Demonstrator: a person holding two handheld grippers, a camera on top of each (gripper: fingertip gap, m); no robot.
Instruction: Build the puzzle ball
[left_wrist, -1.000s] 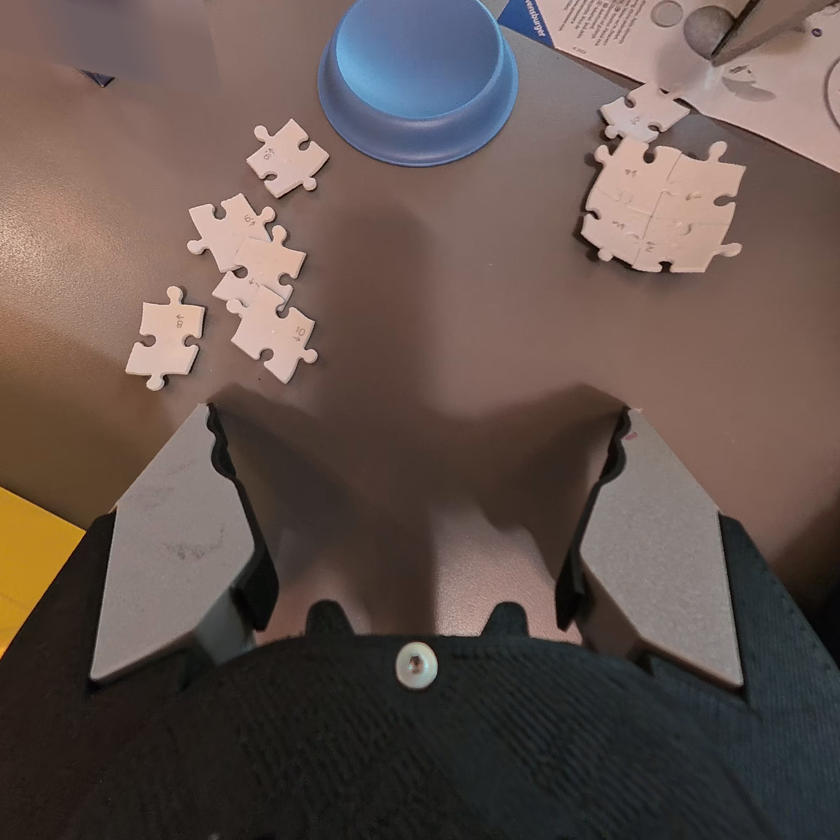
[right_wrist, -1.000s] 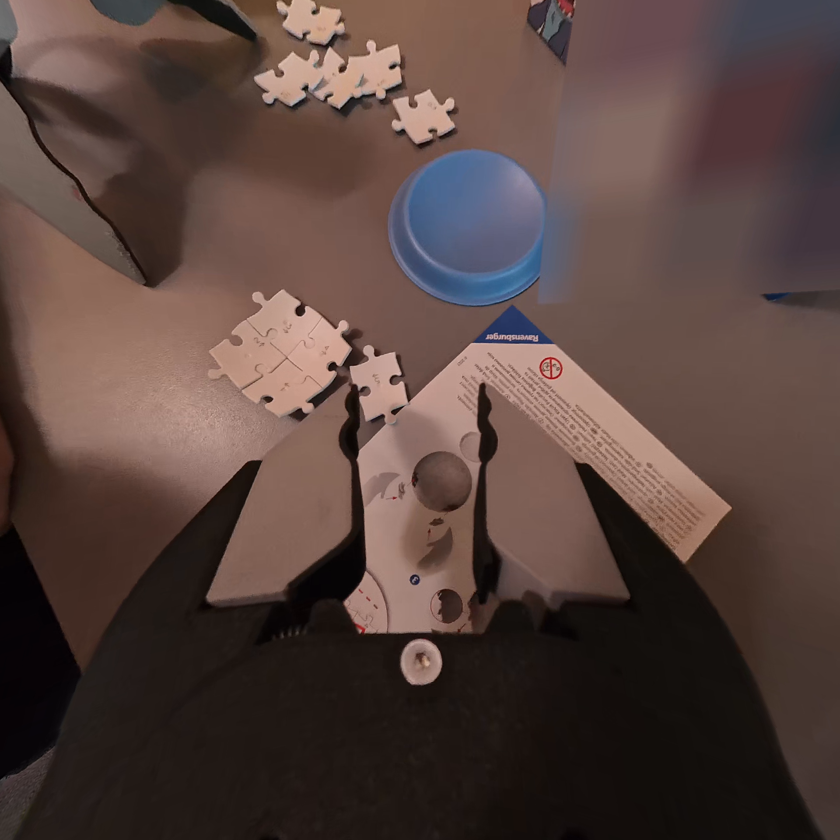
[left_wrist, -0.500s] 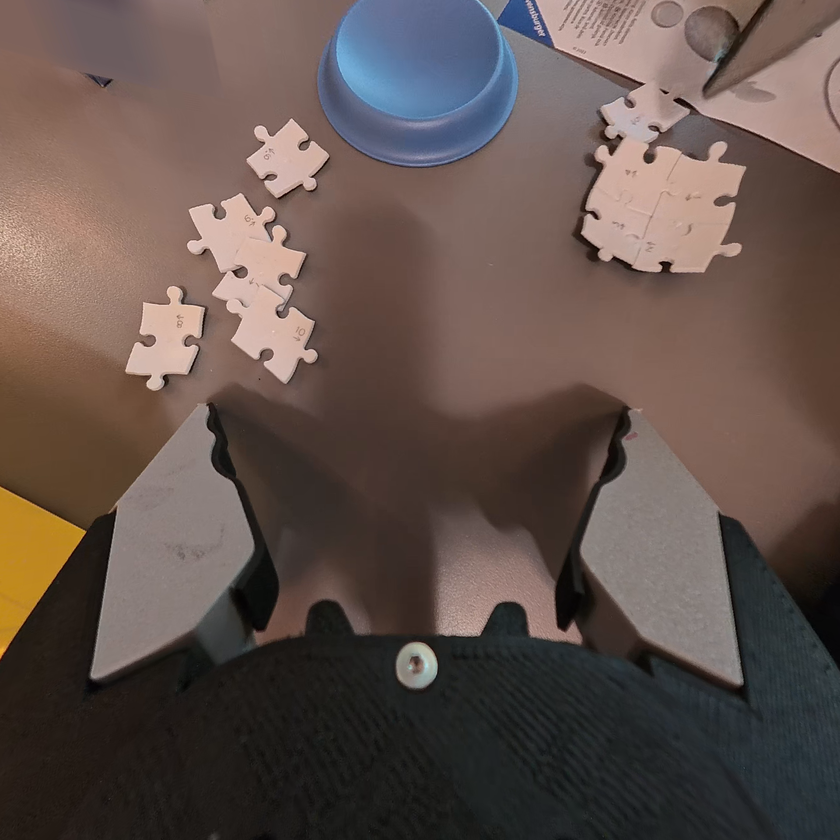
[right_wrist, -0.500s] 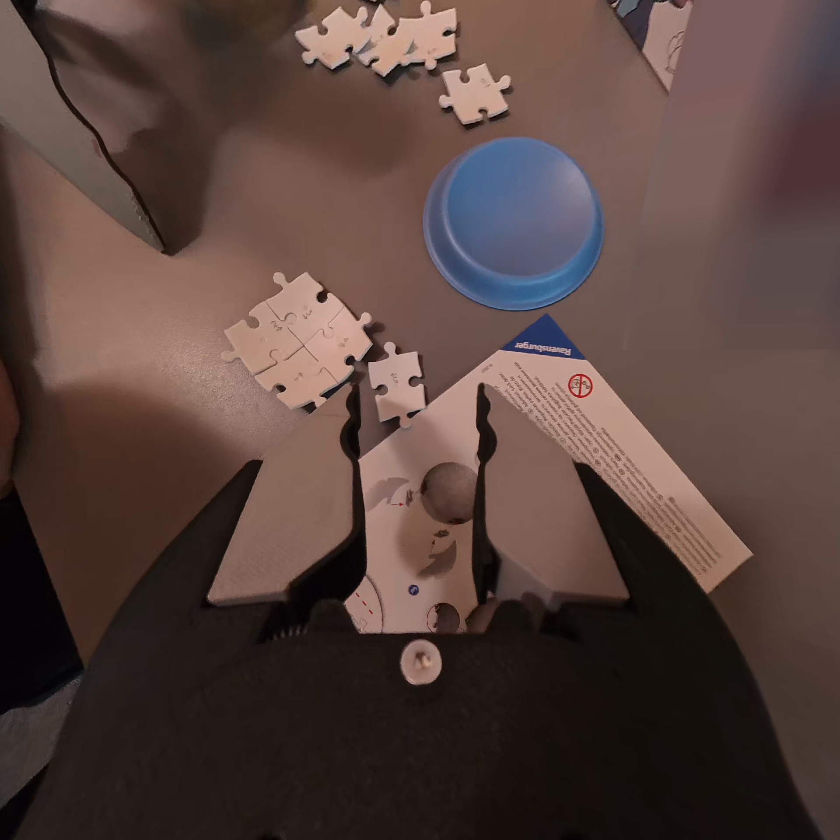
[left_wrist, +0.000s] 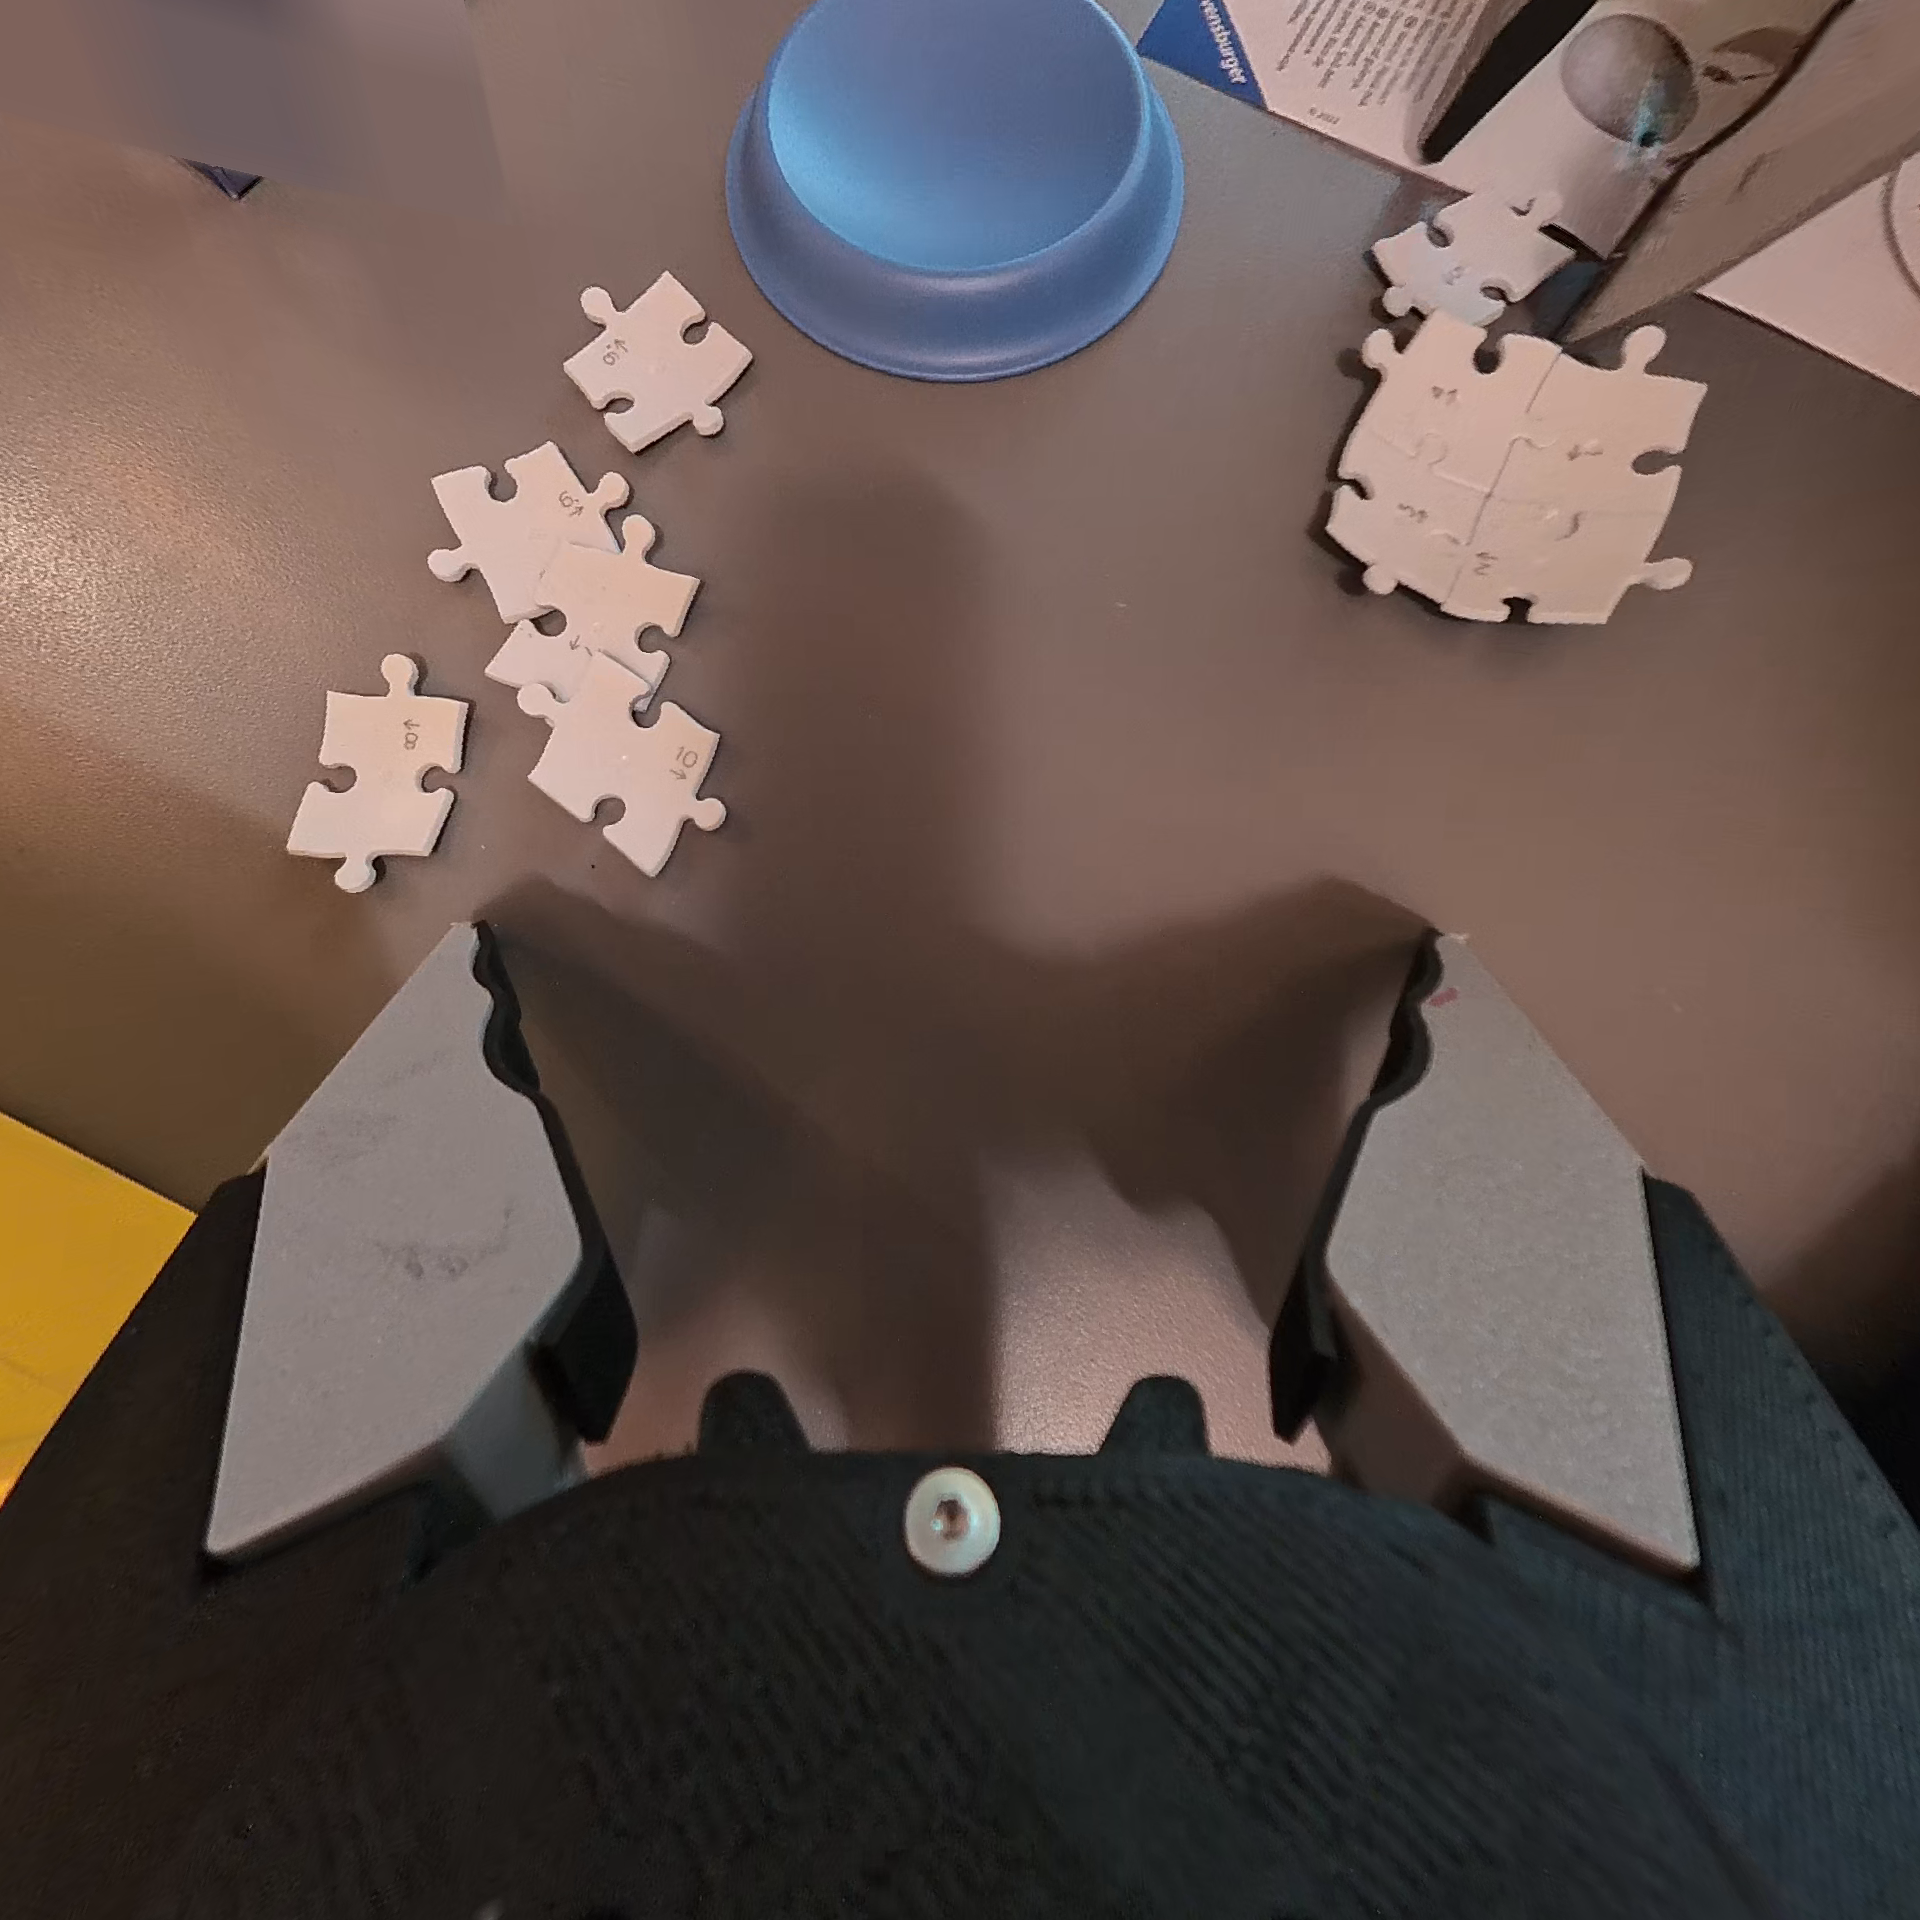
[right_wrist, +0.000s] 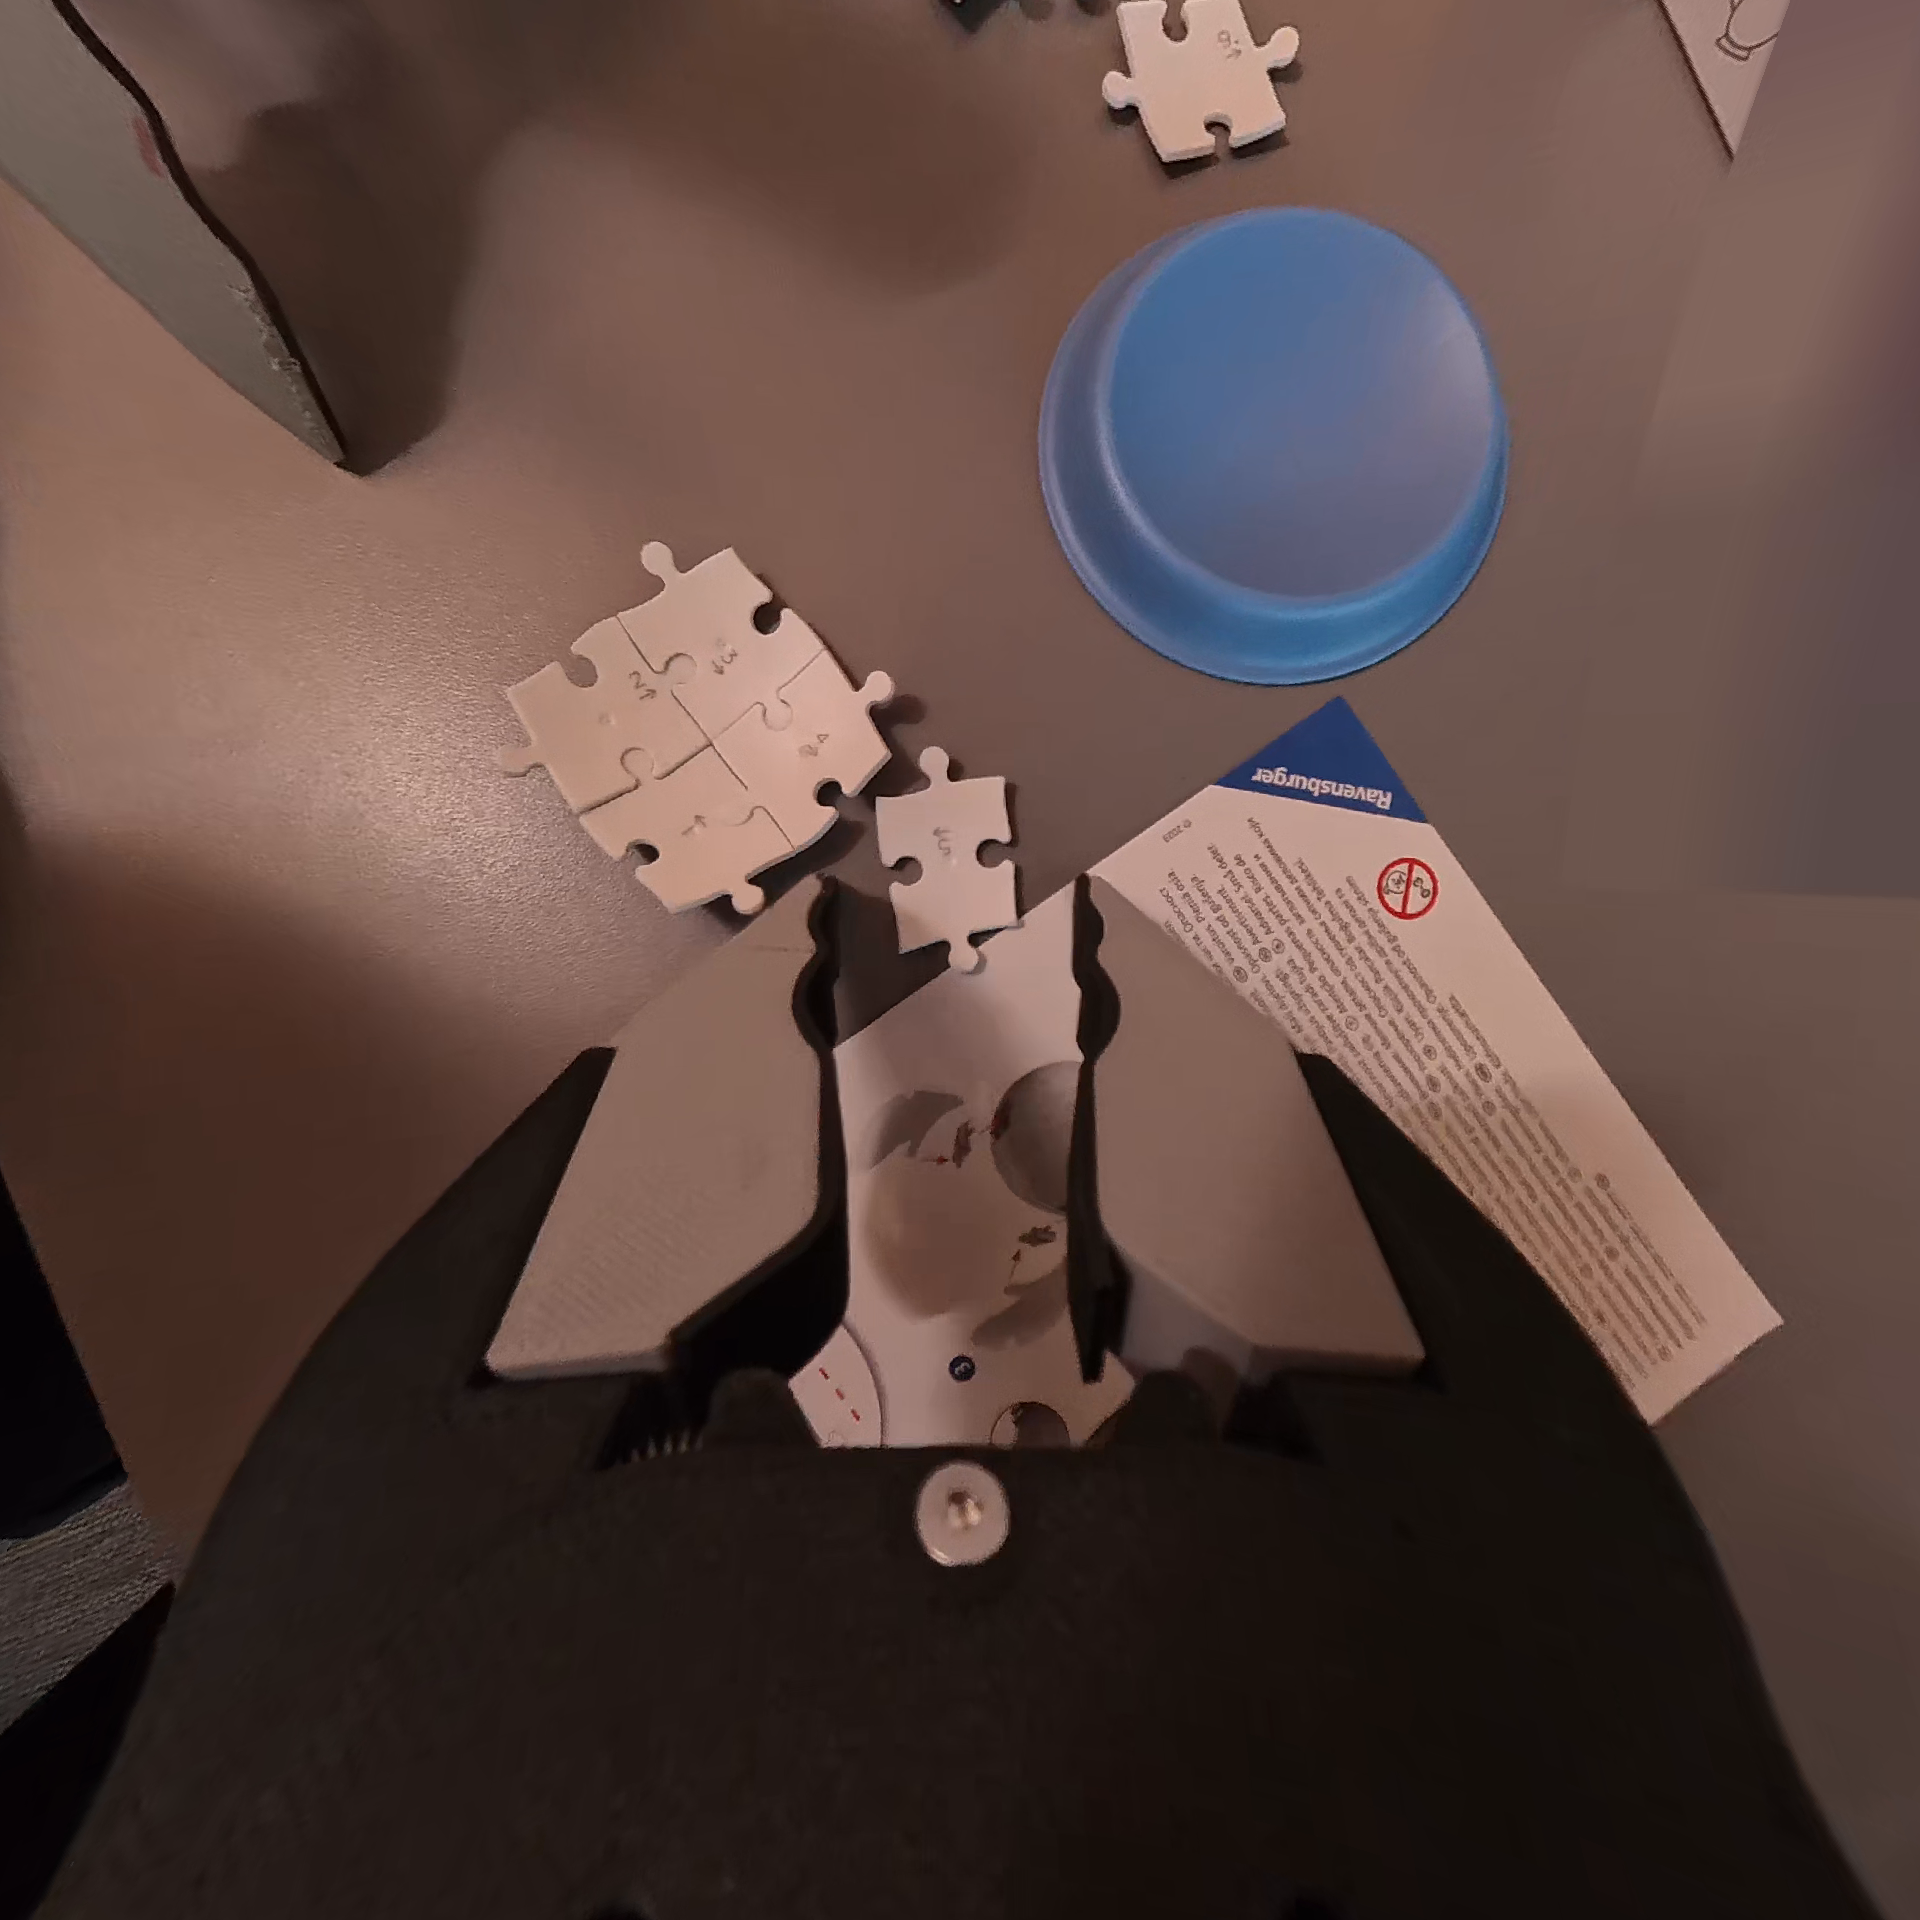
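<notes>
Hovering right gripper (right_wrist: 951, 904), fingers (right_wrist: 717, 1122) parted (over single piece (right_wrist: 943, 860))

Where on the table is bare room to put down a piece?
Bare table lies between the loose pieces and the joined four-piece patch, below the blue stand. It is crowded around the single piece, between the patch, the leaflet and the right gripper.

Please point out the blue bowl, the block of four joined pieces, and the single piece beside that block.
blue bowl (right_wrist: 1283, 416): right wrist view, flat top.
block of four joined pieces (right_wrist: 701, 724): right wrist view, centre seam.
single piece (right_wrist: 943, 847): right wrist view, its middle.
</notes>
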